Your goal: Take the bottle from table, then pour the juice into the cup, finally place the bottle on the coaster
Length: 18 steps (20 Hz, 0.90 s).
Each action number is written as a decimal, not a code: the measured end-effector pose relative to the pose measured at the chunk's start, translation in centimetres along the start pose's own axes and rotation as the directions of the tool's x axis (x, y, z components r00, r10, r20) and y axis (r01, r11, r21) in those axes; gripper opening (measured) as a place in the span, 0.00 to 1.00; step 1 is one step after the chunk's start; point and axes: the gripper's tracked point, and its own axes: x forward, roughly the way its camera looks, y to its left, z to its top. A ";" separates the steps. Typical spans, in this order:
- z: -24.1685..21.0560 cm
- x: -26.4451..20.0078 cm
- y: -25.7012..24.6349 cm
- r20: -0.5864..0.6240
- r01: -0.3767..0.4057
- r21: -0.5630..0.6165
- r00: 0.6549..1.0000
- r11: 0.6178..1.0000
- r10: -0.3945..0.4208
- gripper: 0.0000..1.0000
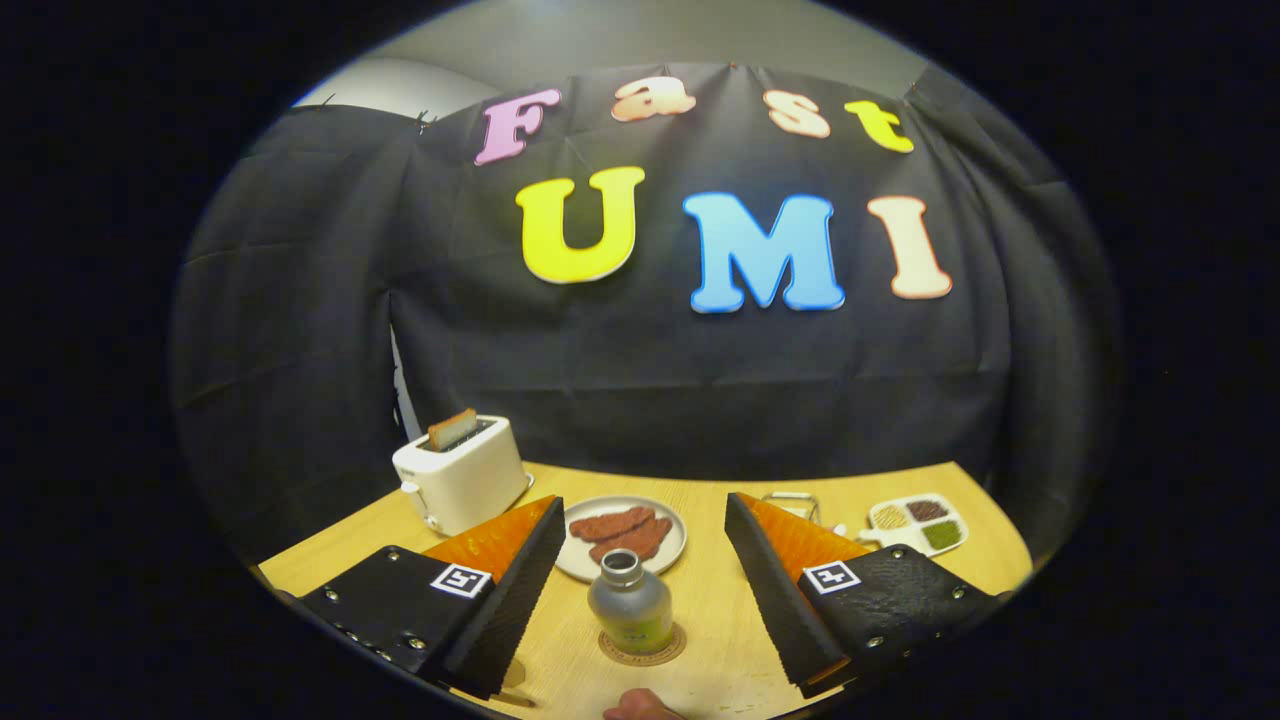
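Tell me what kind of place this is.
Probably a staged breakfast table in a recording booth: a toaster, a plate of food, a bottle standing between the open gripper fingers.

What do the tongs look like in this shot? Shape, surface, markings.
The tongs are two wedge-shaped fingers with finely textured inner faces. Each sits on a black riveted mount bearing a square black-and-white fiducial tag. No cables visible.

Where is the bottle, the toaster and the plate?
bottle (pixel 629 603): gripper view, its body, between the open fingers.
toaster (pixel 465 485): gripper view, its front wall.
plate (pixel 672 550): gripper view, its bare rim.
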 end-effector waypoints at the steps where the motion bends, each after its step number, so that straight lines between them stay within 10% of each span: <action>1: 2.4 -0.8 -0.6 0.027 0.023 -0.021 0.999 1.000 -0.022 0.98; 10: 17.9 -8.4 -6.9 0.122 0.181 -0.013 0.976 0.983 -0.178 0.97; 18: 21.9 -11.0 -9.7 0.148 0.176 -0.017 0.974 0.984 -0.172 0.97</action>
